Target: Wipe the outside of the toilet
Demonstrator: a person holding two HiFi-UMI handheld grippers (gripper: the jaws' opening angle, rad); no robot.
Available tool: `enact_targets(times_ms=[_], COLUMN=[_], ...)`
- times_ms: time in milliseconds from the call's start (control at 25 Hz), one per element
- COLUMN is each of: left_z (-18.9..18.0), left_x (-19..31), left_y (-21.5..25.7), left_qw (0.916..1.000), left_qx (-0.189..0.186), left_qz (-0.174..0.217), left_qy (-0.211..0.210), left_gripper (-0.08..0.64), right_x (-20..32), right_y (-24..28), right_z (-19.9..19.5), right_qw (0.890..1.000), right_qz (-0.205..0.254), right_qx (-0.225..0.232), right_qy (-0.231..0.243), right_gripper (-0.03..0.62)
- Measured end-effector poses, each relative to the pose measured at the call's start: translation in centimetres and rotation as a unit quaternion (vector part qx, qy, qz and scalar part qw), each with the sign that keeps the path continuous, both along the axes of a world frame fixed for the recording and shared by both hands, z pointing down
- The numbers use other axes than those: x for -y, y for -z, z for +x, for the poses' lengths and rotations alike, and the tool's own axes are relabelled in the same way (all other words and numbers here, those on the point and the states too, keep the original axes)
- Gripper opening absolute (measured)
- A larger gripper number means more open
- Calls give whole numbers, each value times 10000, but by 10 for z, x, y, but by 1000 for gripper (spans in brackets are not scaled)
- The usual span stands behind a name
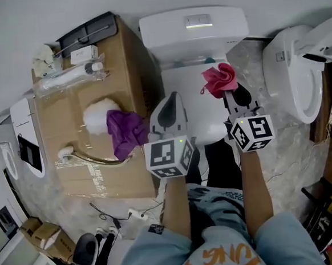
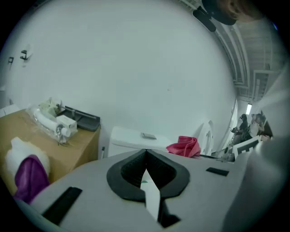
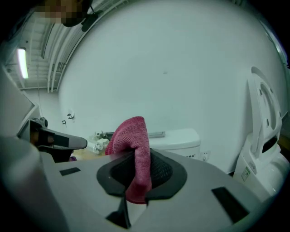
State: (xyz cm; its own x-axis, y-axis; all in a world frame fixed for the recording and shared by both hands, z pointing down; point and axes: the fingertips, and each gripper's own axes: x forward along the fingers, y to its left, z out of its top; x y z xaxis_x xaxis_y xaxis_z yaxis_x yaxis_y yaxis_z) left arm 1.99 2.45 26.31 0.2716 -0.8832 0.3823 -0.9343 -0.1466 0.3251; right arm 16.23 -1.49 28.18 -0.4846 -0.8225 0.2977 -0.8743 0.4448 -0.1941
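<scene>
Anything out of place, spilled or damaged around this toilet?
Nothing spilled or broken. Oddly, a cardboard box stands right beside the toilet with a purple cloth lying on it, and a second toilet stands on the other side. The right gripper holds a red cloth.

**Surface finishes around the two grippers**
Smooth, glossy white toilet [image 1: 195, 27] ahead. Matt, nubby red cloth [image 3: 131, 136] sits between the right gripper's [image 3: 137, 152] ribbed black pads [image 3: 161, 171]. Matt brown cardboard box [image 1: 93, 157] lies left of the left gripper [image 1: 172, 100].
</scene>
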Motion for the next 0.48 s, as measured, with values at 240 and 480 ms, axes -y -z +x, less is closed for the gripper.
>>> enact_targets(times_ms=[240, 480], left_z=[-31, -37], left_x=[-4, 3], left_y=[77, 162], left_qw=[9985, 9888], left_qx=[259, 800], left_qz=[474, 1229], left_qy=[0, -270], left_gripper=[26, 25], right_x=[-14, -31], right_y=[80, 151], right_z=[-16, -17], right_qw=[9989, 9953], right_qz=[378, 887], right_qx=[182, 78], right_qy=[-189, -390], right_gripper=[69, 69])
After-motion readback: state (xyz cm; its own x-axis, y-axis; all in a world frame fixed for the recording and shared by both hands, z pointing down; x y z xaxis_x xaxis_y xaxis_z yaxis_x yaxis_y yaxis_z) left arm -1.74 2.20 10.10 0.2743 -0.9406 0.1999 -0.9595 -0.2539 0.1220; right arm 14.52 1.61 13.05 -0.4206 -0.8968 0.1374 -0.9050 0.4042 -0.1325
